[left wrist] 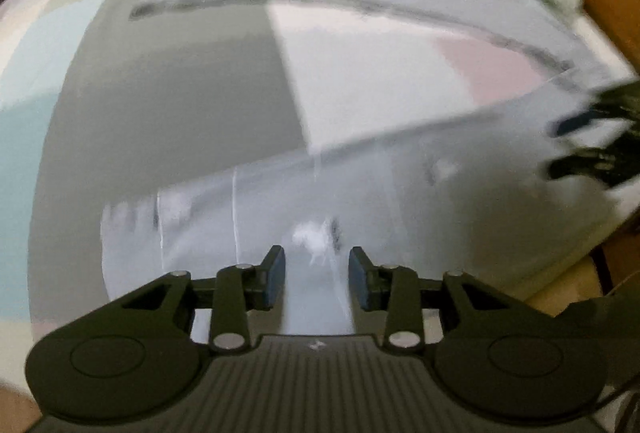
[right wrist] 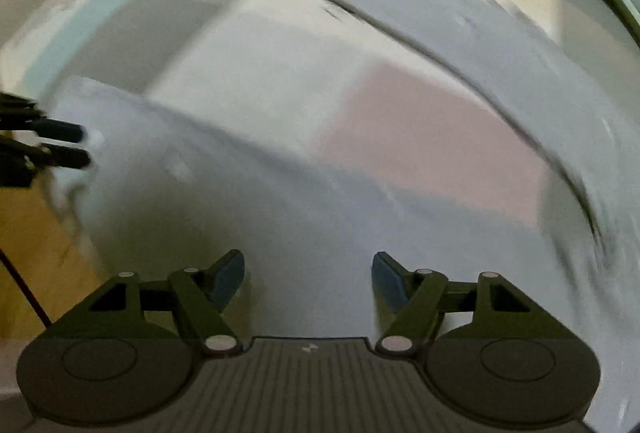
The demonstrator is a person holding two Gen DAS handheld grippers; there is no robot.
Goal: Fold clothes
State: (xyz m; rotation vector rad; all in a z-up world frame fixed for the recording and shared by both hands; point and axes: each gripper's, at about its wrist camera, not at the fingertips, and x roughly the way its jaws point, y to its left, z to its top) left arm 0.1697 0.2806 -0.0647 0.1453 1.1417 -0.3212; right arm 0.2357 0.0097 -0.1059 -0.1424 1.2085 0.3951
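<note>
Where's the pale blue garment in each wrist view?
Left wrist: pale blue garment fills lower centre, under the open left gripper.
Right wrist: pale blue garment spans left to lower centre, under the open right gripper.
Shared landmark: pink square on the patchwork bedcover.

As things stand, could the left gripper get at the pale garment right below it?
Probably yes. The left gripper hangs with its jaws open directly over the pale garment, and nothing lies between them; the right gripper is off to the side.
</note>
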